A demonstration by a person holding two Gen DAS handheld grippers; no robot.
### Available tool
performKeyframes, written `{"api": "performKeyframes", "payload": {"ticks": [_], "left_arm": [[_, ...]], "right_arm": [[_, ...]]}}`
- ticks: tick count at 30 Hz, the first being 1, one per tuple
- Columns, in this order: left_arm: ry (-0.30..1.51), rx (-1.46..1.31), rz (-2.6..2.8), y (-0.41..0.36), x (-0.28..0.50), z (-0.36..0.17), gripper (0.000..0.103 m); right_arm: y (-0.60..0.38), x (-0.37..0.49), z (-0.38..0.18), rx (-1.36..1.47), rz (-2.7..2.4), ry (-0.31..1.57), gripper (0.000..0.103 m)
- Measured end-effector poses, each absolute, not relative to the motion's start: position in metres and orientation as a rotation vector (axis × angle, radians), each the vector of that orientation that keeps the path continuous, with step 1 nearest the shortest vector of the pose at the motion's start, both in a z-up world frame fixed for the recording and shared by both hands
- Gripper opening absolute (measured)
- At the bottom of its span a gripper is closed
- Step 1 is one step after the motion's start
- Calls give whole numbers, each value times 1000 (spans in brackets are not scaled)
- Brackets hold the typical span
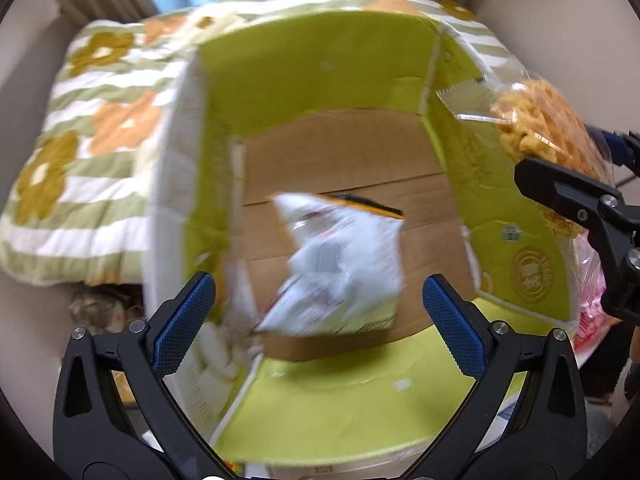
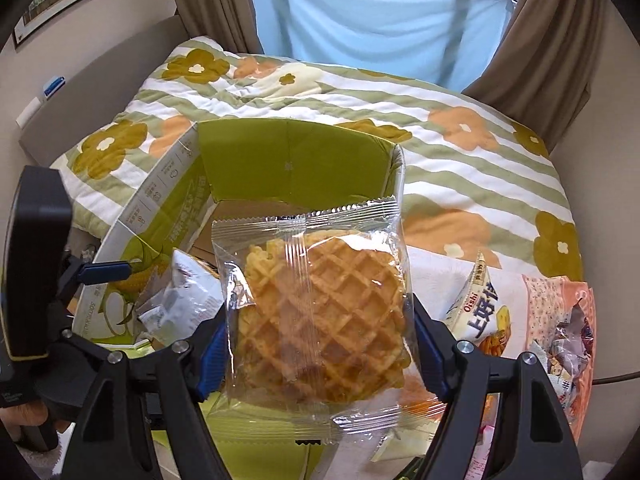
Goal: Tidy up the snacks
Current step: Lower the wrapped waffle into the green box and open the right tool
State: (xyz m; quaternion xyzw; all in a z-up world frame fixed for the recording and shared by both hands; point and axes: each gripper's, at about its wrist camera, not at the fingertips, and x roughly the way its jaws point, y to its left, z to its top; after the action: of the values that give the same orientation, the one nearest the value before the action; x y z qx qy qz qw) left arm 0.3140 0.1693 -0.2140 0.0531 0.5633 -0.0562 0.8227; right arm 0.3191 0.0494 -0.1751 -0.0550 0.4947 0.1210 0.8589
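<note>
An open carton with green inner walls [image 1: 312,72] and a brown floor stands on a bed. My left gripper [image 1: 318,280] hangs over it, jaws wide open. A blurred white snack packet [image 1: 340,268] lies loose below and between the blue pads, which do not touch it. In the right wrist view this white packet [image 2: 180,296] sits inside the carton [image 2: 292,160]. My right gripper [image 2: 320,320] is shut on a clear packet holding a waffle [image 2: 320,300], at the carton's right edge. The waffle packet [image 1: 536,124] also shows at the right of the left wrist view.
A striped bedspread with flowers [image 2: 460,168] lies under and around the carton. To its right lie an Oishi snack bag [image 2: 484,312] and a pink bag of sweets [image 2: 560,312]. Curtains and a light blue cloth [image 2: 372,12] hang behind the bed.
</note>
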Motion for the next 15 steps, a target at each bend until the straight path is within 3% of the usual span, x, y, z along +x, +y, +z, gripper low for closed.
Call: {"api": "performKeyframes", "payload": {"ticks": [15], "left_arm": [[1133,-2,-40,215,278,-192,102]], "right_arm": [[70,309,-203,-12,343,1117,76]]}}
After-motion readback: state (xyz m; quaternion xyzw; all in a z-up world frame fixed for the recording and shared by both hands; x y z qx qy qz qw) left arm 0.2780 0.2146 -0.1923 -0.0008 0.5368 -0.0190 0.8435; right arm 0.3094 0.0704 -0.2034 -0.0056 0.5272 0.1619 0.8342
